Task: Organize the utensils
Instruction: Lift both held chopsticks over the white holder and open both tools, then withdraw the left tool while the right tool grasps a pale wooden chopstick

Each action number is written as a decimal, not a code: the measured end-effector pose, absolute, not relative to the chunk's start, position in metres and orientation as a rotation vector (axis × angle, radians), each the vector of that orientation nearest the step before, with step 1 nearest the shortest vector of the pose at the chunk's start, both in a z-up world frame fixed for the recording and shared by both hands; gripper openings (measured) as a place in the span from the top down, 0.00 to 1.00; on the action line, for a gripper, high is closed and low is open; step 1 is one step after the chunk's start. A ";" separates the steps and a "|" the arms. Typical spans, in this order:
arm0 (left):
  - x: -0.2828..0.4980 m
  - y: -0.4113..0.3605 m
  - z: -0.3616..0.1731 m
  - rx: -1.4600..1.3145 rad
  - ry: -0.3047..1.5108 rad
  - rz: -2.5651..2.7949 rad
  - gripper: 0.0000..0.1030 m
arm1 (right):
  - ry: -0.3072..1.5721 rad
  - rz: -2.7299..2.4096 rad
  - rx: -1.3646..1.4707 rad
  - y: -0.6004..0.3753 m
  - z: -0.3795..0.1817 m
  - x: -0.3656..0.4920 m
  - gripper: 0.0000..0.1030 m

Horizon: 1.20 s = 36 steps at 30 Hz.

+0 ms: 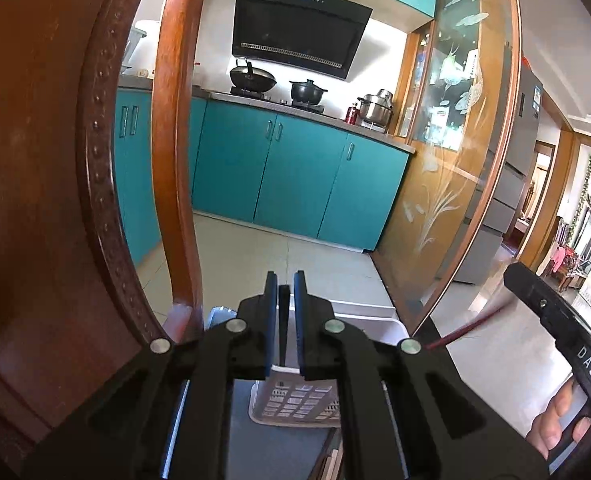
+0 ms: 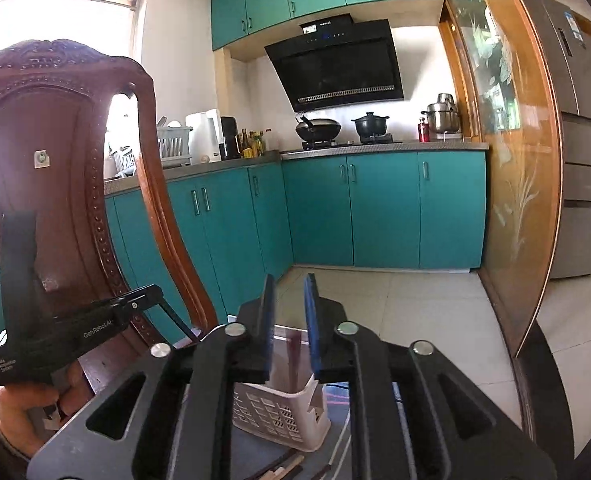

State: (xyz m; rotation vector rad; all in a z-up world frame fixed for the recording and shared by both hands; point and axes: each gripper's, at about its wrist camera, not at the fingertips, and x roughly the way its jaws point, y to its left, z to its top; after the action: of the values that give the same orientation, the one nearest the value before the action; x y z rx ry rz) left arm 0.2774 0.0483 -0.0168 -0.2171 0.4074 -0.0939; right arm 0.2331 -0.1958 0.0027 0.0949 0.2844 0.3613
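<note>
I am looking down at the white utensil basket (image 2: 285,414), which is sitting on the grey table surface (image 2: 251,460) just under both tools, its latticed wall facing me. In the right view some dark sticks (image 2: 285,466), maybe chopsticks though I cannot tell for sure, are lying on the table in front of the basket.

My left gripper (image 1: 286,312) is hanging above the basket with its blue pads pressing together on a thin dark upright piece (image 1: 284,320); I cannot tell what utensil it is. My right gripper (image 2: 289,320) is hovering over the same basket with its pads standing slightly apart, and I am seeing nothing pinched between them; a reddish stick (image 2: 295,356) is showing in the gap, standing in the basket beyond.

A hand (image 2: 19,416) is gripping the left tool's handle at the left edge of the right view. A carved wooden chair back (image 2: 55,168) is rising just beside the left tool. Beyond it are the teal cabinets (image 2: 383,208), a wok (image 2: 318,128) and a pot (image 2: 370,124) on the stove, and the black hood (image 2: 335,68) above
</note>
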 end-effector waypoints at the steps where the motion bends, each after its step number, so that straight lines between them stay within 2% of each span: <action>1: 0.276 0.048 -0.017 -0.216 0.401 -0.097 0.92 | 0.274 0.358 0.089 -0.198 0.005 0.228 0.83; 10: 0.233 0.054 -0.022 -0.175 0.335 -0.113 0.81 | 0.224 0.437 0.031 -0.216 -0.003 0.175 0.78; 12: 0.223 0.055 -0.029 -0.165 0.341 -0.114 0.80 | 0.286 0.484 0.016 -0.218 -0.022 0.168 0.76; 14: 0.219 0.052 -0.036 -0.137 0.363 -0.107 0.77 | 0.410 0.506 -0.007 -0.216 -0.052 0.170 0.70; 17: 0.219 0.047 -0.050 -0.116 0.418 -0.097 0.72 | 0.706 0.478 -0.039 -0.202 -0.108 0.193 0.68; 20: 0.227 0.043 -0.064 -0.118 0.487 -0.095 0.71 | 0.910 0.430 -0.123 -0.182 -0.153 0.208 0.68; 23: 0.232 0.040 -0.071 -0.122 0.521 -0.097 0.65 | 1.018 0.407 -0.184 -0.166 -0.181 0.211 0.63; 29: 0.236 0.031 -0.081 -0.077 0.580 -0.109 0.61 | 1.088 0.385 -0.226 -0.151 -0.201 0.212 0.60; 33: 0.236 0.033 -0.089 -0.082 0.616 -0.117 0.60 | 1.080 0.383 -0.216 -0.150 -0.201 0.209 0.60; 35: 0.236 0.033 -0.092 -0.081 0.630 -0.121 0.60 | 1.070 0.381 -0.222 -0.150 -0.202 0.208 0.69; 36: 0.237 0.032 -0.094 -0.077 0.643 -0.126 0.60 | 1.067 0.383 -0.224 -0.151 -0.202 0.208 0.79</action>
State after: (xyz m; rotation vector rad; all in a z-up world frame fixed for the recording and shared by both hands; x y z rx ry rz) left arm 0.2368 0.0317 -0.0941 -0.0766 0.6432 -0.1258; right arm 0.2077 -0.1510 -0.2016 -0.2236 1.0671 0.3827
